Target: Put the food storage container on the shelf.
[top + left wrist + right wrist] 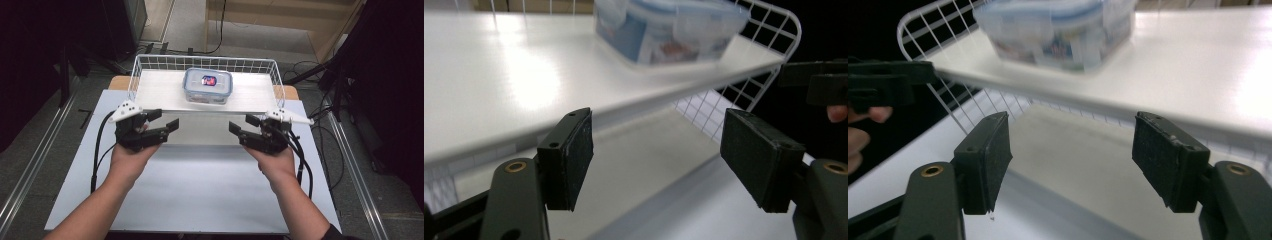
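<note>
Ahead of both tongs, the lidded container (207, 85) sits untouched on the white shelf (160, 95); left tongs (164, 120) and right tongs (241, 124) gape empty, so grasping remains.

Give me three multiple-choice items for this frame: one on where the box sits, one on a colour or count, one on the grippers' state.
1. Where is the box?
A. on the white board in the wire basket
B. on the table in front of the basket
C. in the left gripper

2. What colour is the box's lid rim?
A. red
B. blue
C. green

3. How are the left gripper and right gripper?
A. both shut on the box
B. one holds the board
C. both open, holding nothing

Key: 1 A, the box rests on the board inside the basket; 2 B, the rim looks blue; 3 C, the jaws stand apart with only air between them.
</note>
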Demonstrator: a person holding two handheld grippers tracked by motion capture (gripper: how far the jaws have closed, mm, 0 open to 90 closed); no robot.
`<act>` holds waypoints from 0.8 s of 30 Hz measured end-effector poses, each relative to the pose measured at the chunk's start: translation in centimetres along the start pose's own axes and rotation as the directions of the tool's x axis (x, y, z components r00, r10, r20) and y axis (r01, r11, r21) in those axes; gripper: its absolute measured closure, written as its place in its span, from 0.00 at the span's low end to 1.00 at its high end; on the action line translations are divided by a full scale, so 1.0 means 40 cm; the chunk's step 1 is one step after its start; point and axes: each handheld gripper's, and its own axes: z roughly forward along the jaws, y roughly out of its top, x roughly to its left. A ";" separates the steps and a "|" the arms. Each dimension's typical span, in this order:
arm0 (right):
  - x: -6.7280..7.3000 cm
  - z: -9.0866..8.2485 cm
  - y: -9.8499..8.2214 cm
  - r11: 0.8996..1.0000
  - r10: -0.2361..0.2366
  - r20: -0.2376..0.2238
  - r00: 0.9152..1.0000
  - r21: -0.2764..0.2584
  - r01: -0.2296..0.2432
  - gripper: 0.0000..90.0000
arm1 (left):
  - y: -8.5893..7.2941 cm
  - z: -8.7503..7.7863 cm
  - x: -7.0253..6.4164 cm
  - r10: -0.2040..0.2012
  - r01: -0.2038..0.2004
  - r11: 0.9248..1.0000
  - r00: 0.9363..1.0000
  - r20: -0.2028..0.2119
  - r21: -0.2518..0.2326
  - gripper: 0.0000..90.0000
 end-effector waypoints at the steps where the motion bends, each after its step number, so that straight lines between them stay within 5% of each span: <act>1: 0.000 -0.010 -0.026 1.000 -0.017 0.015 1.000 -0.003 0.017 0.36 | -0.020 -0.008 -0.003 0.005 -0.005 1.000 1.000 0.003 0.002 0.33; 8: -0.006 -0.056 -0.169 0.996 -0.090 0.072 0.993 0.032 0.088 0.34 | -0.156 -0.048 -0.015 0.056 -0.056 0.997 0.998 0.007 0.049 0.27; 13: 0.003 -0.098 -0.270 0.991 -0.125 0.087 0.988 0.049 0.121 0.33 | -0.238 -0.076 -0.013 0.034 -0.034 0.994 0.999 -0.002 0.109 0.24; 17: 0.002 -0.128 -0.332 0.993 -0.111 0.092 0.990 0.044 0.107 0.31 | -0.300 -0.104 -0.029 0.055 -0.050 0.984 0.998 -0.027 0.169 0.22; 22: -0.009 -0.151 -0.377 0.993 -0.106 0.103 0.989 0.068 0.099 0.27 | -0.381 -0.149 -0.033 0.056 -0.049 0.989 0.997 -0.053 0.140 0.21; 24: -0.022 -0.156 -0.381 0.996 -0.081 0.122 0.989 0.058 0.074 0.25 | -0.379 -0.140 -0.021 0.050 -0.042 0.986 0.997 -0.050 0.159 0.20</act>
